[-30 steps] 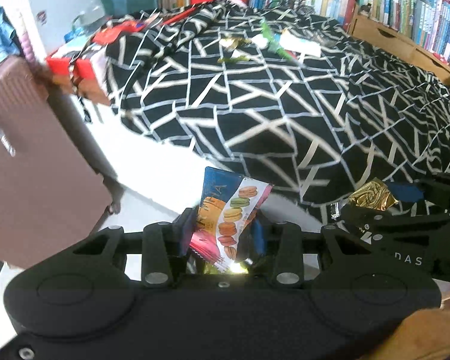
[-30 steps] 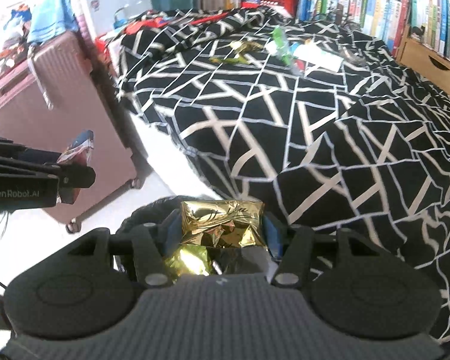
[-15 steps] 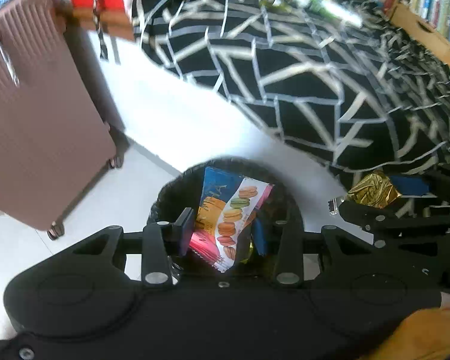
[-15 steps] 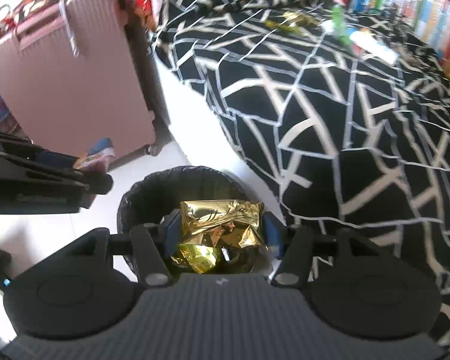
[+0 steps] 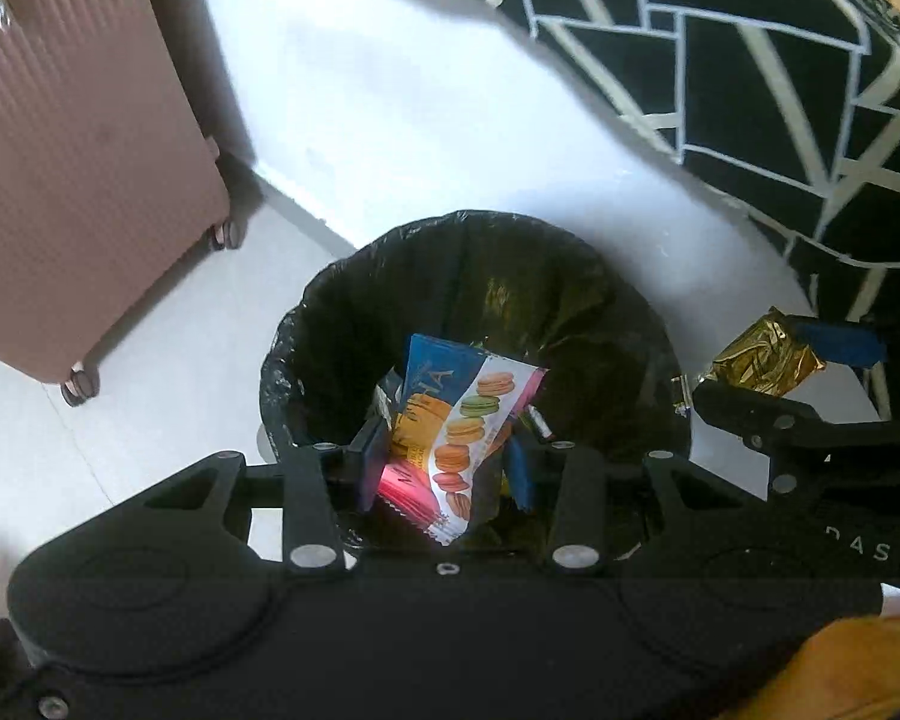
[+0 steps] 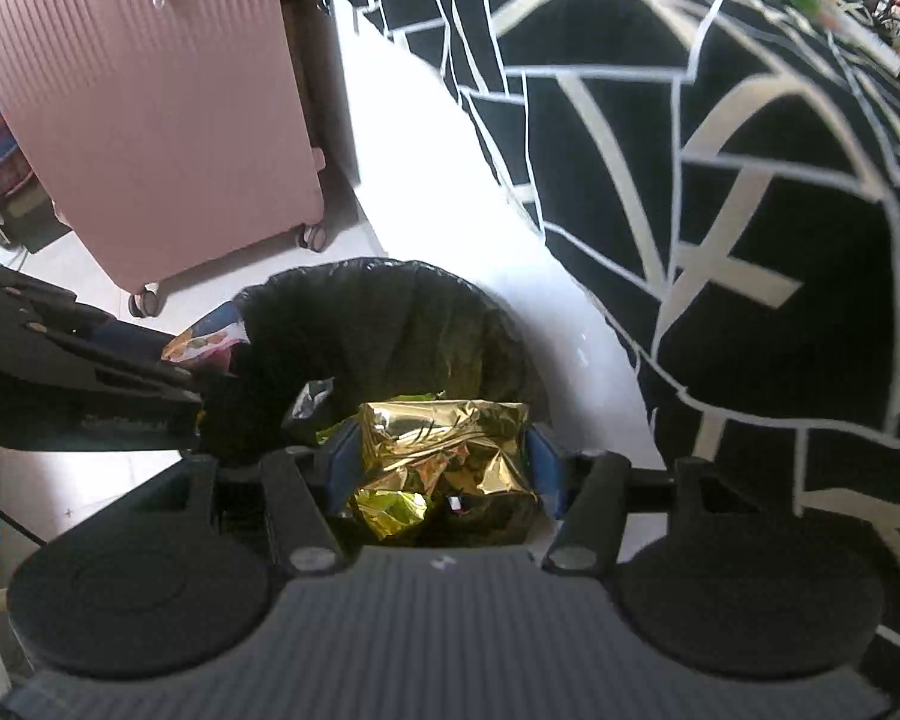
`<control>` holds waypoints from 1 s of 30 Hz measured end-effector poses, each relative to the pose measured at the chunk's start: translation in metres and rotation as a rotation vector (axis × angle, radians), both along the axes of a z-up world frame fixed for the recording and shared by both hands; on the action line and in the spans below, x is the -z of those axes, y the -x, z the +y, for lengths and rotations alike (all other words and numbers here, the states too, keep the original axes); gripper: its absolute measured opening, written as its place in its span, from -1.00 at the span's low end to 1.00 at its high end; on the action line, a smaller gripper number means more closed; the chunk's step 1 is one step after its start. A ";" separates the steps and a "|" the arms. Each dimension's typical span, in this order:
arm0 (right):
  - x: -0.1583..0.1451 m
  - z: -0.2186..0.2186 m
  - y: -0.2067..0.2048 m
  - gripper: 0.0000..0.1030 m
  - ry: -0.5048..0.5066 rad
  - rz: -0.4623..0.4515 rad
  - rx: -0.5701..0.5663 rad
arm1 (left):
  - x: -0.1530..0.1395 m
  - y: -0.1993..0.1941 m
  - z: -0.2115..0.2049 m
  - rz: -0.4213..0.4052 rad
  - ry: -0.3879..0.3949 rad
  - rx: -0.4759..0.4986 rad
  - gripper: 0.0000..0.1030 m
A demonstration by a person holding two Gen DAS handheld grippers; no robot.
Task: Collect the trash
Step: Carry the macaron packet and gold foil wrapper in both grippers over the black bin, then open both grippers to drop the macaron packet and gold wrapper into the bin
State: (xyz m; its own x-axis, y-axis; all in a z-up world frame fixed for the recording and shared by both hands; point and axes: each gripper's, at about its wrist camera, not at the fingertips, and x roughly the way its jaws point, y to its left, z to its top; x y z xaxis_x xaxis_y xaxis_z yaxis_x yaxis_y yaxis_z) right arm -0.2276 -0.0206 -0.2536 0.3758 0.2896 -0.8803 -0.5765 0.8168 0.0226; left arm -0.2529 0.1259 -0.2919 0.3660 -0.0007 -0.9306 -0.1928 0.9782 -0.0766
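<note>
Black bin liner (image 5: 474,300) now fills my view under both grippers: left gripper (image 5: 444,462) pinching the macaron wrapper (image 5: 456,432), right gripper (image 6: 441,462) clamping the gold foil (image 6: 444,450). Drop time, I reckon.

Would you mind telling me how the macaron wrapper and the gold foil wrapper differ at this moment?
The macaron wrapper is flat and printed blue, white and pink; the gold foil wrapper is plain, shiny and crumpled. The macaron wrapper is pinched upright in the left hand-held gripper, while the gold foil wrapper fills the right hand-held gripper's wider gap. Both hang over the black-lined bin.
</note>
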 end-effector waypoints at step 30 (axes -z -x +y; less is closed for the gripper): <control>-0.040 0.010 -0.013 0.69 -0.017 -0.046 0.027 | -0.043 -0.031 0.018 -0.016 -0.049 -0.046 0.62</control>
